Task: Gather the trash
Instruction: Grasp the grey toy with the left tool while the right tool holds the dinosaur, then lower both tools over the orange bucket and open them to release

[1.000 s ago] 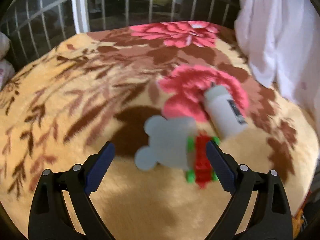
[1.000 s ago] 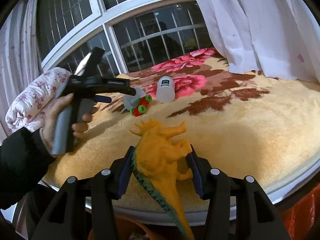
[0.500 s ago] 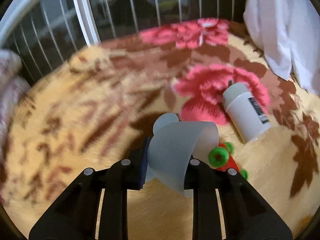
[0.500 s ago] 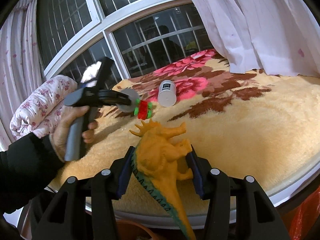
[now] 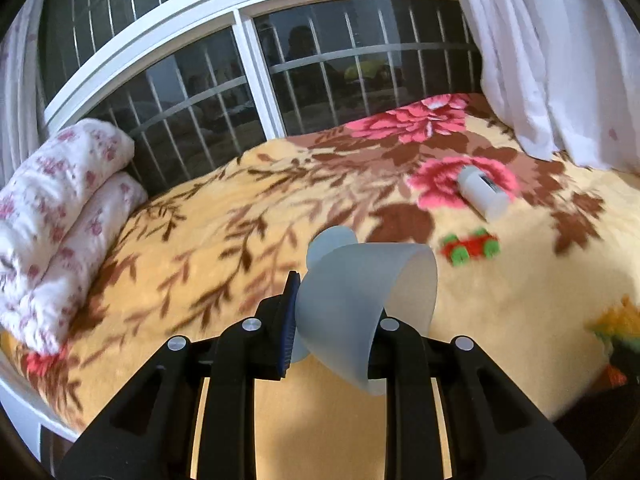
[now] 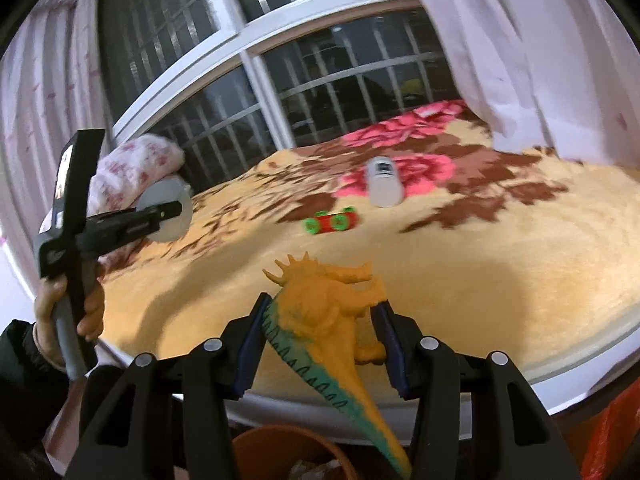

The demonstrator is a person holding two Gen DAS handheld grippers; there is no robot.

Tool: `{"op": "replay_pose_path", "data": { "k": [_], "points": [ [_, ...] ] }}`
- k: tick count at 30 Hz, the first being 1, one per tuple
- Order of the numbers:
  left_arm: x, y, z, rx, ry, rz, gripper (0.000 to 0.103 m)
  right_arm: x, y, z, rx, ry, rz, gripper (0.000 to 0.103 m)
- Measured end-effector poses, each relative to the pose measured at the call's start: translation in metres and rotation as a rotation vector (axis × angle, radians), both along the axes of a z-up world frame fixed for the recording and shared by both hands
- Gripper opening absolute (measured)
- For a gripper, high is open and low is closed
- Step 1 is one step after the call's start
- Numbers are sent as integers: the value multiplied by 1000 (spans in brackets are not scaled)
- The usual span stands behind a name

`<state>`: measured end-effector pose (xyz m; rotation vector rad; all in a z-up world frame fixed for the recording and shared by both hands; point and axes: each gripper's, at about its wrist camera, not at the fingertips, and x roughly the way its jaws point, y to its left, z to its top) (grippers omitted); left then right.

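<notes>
1. The left gripper is closed tight on a pale translucent sheet — the sheet is squeezed into a curl between the jaws, with a rounded lobe sticking up behind it.
2. In the right wrist view the same sheet shows as a pale disc at the tip of the left gripper, held in the air above the blanket's left edge; the left hand grips the tool's handle.
3. The right gripper is closed on an orange dinosaur, jaws pressing its body from both sides, head pointing away over the blanket and the green-ridged tail hanging down toward the camera.
4. Below the dinosaur's tail, off the blanket's near edge, sits a brown bin — only its rim shows.
5. On the blanket, a white bottle lies on its side on a pink flower.
6. A red car with green wheels lies on the blanket just nearer than the bottle, apart from it.
7. A rolled quilt, white with pink print, lies at the blanket's left end by the window.
8. A white curtain hangs over the blanket's far right corner.
</notes>
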<state>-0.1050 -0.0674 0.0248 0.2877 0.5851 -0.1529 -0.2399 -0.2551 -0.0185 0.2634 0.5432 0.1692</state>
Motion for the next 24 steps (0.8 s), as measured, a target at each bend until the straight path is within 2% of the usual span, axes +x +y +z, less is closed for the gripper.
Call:
{"op": "replay_pose_path", "data": {
  "k": [5,9,13,15,20,24],
  "points": [
    [-60,33,-11,-70,46,-63,21,-23,31,14,-48,0,82,50],
    [-105,51,-22,-115,84,-124,21,-42,50,13,-68,23,119,50],
    [-141,56,-43,-100,110,-192,21,-59,64,4,-67,66,137,50],
    [-156,57,-60,-95,150,-230,21,-64,69,0,-63,86,143,50],
    [-166,55,-97,-82,264,-266,21,-74,78,-18,-68,155,160,50],
    [-156,55,-126,-104,395,-265,21,-76,82,-38,-65,221,174,50]
  ]
}}
